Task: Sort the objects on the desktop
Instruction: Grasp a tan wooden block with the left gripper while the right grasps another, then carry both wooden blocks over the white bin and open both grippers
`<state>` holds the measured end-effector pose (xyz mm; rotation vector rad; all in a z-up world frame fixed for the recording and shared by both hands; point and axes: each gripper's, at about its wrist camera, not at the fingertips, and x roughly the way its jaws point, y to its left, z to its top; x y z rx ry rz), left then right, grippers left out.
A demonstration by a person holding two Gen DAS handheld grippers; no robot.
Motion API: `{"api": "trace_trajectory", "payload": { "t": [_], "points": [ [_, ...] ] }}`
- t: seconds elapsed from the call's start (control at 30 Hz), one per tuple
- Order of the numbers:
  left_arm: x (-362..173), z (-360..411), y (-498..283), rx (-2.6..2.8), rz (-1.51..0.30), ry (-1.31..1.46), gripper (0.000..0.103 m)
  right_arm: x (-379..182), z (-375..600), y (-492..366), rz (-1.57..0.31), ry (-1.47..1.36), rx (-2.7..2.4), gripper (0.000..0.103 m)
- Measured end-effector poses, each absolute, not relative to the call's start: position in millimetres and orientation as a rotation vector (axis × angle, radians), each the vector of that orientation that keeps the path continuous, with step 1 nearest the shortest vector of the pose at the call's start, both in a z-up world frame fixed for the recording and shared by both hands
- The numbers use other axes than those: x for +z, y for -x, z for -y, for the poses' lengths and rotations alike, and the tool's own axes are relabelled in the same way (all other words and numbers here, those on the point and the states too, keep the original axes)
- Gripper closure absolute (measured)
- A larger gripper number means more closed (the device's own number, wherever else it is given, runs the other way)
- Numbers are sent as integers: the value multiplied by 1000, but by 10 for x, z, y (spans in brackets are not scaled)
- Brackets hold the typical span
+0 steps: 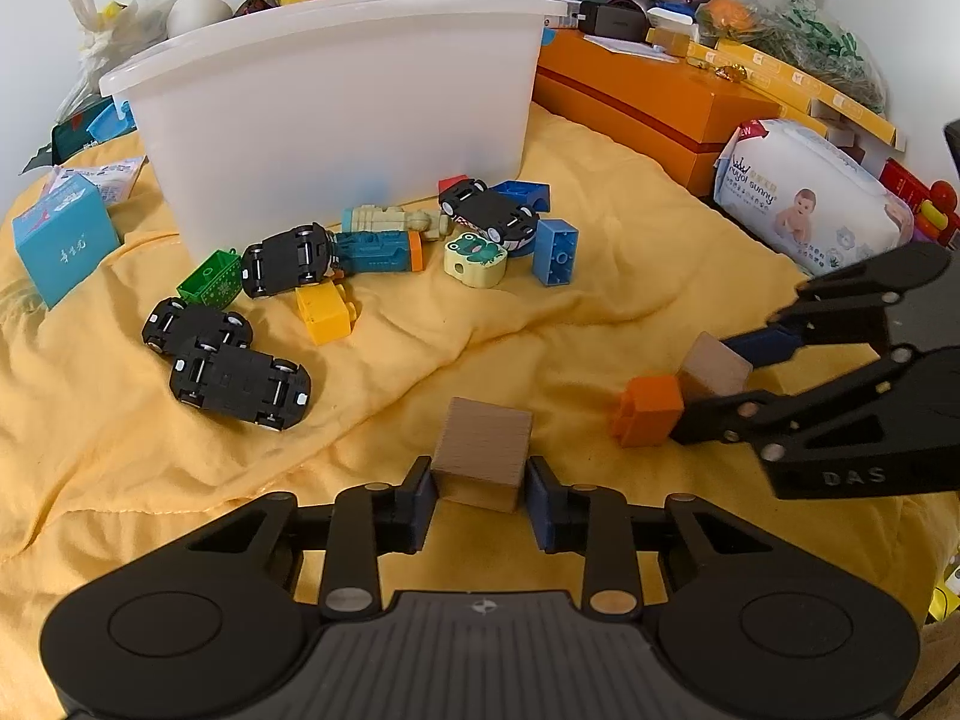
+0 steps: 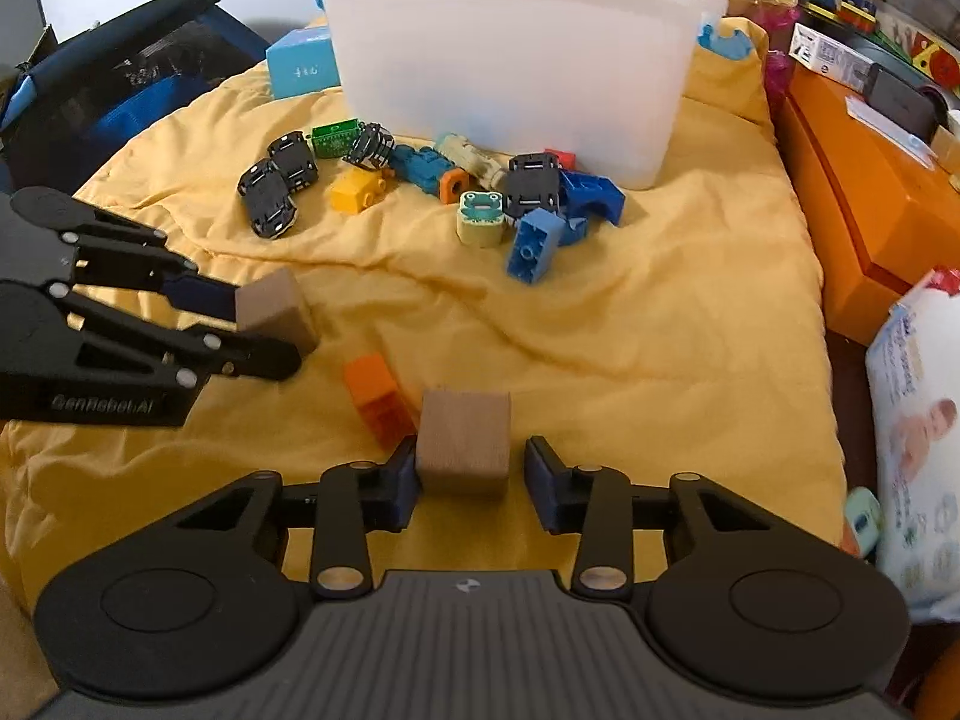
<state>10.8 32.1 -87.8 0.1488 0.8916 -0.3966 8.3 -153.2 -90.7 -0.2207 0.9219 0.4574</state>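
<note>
Left gripper (image 1: 480, 492): clenched on the left cube (image 1: 483, 450), with both blue pads (image 1: 423, 495) pressed to its sides. Found at 6 o'clock in the left wrist view, low over the yellow cloth (image 1: 540, 330); resting or raised, hard to say.

Right gripper (image 2: 471, 480): not yet clamped. Right cube (image 2: 462, 444) between the fingers, touching the pad at its 9 o'clock side, with a sliver of cloth showing before the pad at 3 o'clock. Also at 6 o'clock in its own view, on the cloth.

Orange brick (image 2: 378, 396) at 10 o'clock of the right cube, just beside it, between the two cubes.

White bin (image 1: 336, 120) at 12 o'clock in both views, well apart from the cubes.

Toy pile along the bin's near wall:
- black cars (image 1: 240, 381) at 9 to 10 o'clock
- yellow brick (image 1: 324, 312) and green wagon (image 1: 210, 285) near them
- frog block (image 1: 474, 258) and blue bricks (image 1: 555, 252) toward 12 o'clock

Orange box (image 1: 648, 96) at 1 o'clock and wipes pack (image 1: 816, 210) at 2 o'clock in the left wrist view, both off the cloth's edge.
</note>
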Motion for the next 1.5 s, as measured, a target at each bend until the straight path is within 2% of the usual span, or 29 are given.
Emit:
{"api": "trace_trajectory", "payload": {
  "t": [0.2,0.23,0.3,0.53,0.9,1.23,1.37,1.5],
  "points": [
    [-879,-323,-108,-398,-892,-155,68,-944,1470,-158,-888,193,475,57],
    [-874,-326,-107,-397,-892,-154,68,-946,1458,-158,-884,200,479,59],
    [-855,-343,-103,-388,-887,-146,68,-936,1455,-164,-883,198,485,70],
    [-551,-452,-124,-344,-810,-133,68,-802,1553,-145,-861,186,461,70],
    [23,-592,-364,-326,-690,-47,68,-382,1663,-296,-726,170,450,70],
    [807,-728,-1018,-258,-481,-87,68,401,1482,-963,-507,107,475,70],
    [880,-705,-1442,-231,-469,-98,68,603,1355,-1377,-450,102,451,70],
    [709,-638,-1835,-207,-506,-134,68,533,1254,-1805,-507,63,404,70]
  ]
}}
